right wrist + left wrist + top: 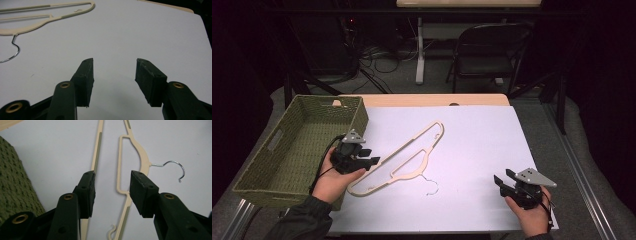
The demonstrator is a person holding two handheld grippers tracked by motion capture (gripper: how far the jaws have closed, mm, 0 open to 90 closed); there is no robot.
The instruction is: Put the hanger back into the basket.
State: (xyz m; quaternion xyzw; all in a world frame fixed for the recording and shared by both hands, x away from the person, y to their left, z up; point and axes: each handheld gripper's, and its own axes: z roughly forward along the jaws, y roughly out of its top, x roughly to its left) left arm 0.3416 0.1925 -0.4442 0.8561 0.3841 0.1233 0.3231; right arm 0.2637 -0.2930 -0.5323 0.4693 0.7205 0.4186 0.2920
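Note:
A cream plastic hanger [412, 173] with a thin metal hook [432, 187] lies flat and slantwise on the white sheet [477, 145]. My left gripper [371, 157] sits at the hanger's lower left end, beside the basket. In the left gripper view its jaws [112, 181] stand apart over the hanger [143, 157]. One pad is by the straight bar, the other by the curved shoulder, and neither presses on it. My right gripper [503, 176] is near the front right of the sheet, open [115, 66] over bare sheet, with the hanger [37, 23] far off to its left.
A green woven basket [262, 185] stands along the table's left side, close to my left hand. The wooden table edge [437, 100] runs behind the sheet. A folding chair [492, 45] and cables are on the floor beyond.

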